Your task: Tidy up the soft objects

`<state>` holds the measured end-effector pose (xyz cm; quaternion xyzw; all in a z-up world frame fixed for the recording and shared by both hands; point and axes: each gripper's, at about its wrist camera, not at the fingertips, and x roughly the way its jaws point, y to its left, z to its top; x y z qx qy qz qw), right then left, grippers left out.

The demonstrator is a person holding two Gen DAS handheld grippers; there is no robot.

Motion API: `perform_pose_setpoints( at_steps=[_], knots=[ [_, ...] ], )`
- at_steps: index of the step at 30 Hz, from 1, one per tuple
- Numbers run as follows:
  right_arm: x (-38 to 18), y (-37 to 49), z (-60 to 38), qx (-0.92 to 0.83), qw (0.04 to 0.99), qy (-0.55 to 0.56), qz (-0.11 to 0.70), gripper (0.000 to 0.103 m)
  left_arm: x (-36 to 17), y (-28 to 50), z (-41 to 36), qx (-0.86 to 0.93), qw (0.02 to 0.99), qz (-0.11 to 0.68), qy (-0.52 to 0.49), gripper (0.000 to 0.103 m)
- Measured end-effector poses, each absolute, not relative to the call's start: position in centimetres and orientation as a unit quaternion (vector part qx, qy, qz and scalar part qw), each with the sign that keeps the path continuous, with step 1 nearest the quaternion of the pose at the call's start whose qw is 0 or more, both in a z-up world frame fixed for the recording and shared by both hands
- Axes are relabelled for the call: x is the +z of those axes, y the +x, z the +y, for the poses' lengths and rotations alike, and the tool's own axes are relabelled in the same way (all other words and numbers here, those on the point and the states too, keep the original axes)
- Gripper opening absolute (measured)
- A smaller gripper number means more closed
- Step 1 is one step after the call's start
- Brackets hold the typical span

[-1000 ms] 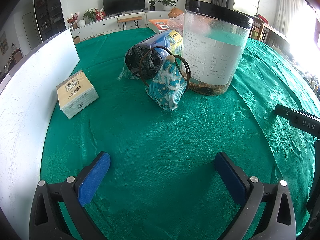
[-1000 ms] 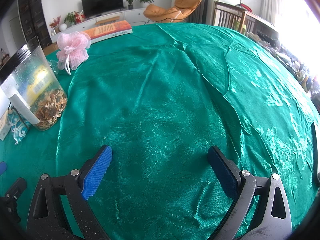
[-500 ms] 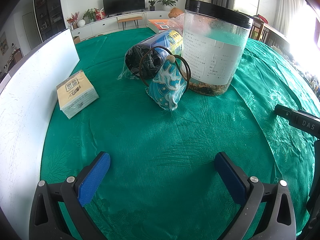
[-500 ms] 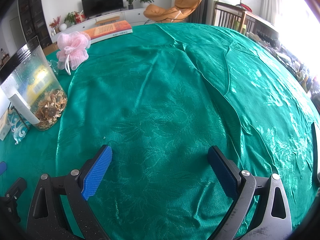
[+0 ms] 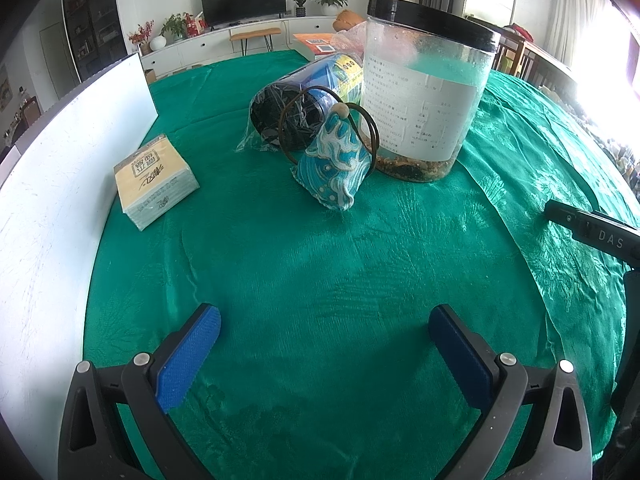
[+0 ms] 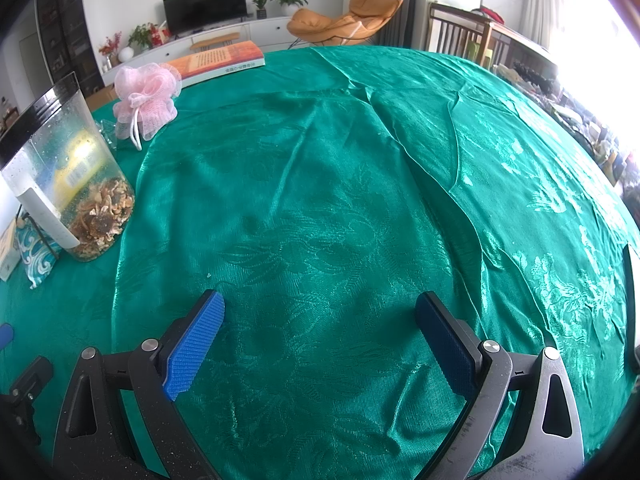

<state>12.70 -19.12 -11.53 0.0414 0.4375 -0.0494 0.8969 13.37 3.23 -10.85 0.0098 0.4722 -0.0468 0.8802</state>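
One blue wave-patterned fabric pouch (image 5: 334, 168) stands upright at frame centre, narrow beaded top up. One pink mesh bath pouf (image 6: 147, 98) lies upper left. Both the left gripper (image 5: 324, 330) and right gripper (image 6: 320, 318) are spread apart, empty.

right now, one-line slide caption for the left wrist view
Open left gripper faces a blue patterned pouch leaning by a lidded jar on green cloth.

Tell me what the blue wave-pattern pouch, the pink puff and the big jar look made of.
Blue wave-pattern pouch: woven or printed fabric, matte, with a stitched edge and soft sag; its dark loop looks like cord or wire.
Pink puff: gathered mesh netting, likely nylon, with a white cord.
Big jar: clear rigid plastic, probably, with a paper label and black lid.
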Motion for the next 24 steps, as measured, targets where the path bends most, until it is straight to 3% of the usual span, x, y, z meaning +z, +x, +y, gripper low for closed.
perform_pose_setpoints(
  at_steps=[6,12,18,24],
  knots=[
    [-11.5,12.7,-19.1,-0.049,0.897,0.041,0.438,0.098,-5.5,14.6,7.0,-0.062,0.886,0.45,-0.094,0.103],
    [-11.5,12.7,-19.1,-0.049,0.897,0.041,0.438,0.098,0.0,25.1,10.2,-0.078,0.864,0.478,-0.139,0.103],
    [-11.5,12.7,-19.1,-0.049,0.897,0.042,0.438,0.098,-4.0,35.3,10.6,-0.095,0.799,0.572,-0.156,0.102],
    [-11.5,12.7,-19.1,-0.05,0.897,0.042,0.437,0.098,-8.6,37.5,8.5,-0.141,0.749,0.615,-0.204,0.103]
  ],
)
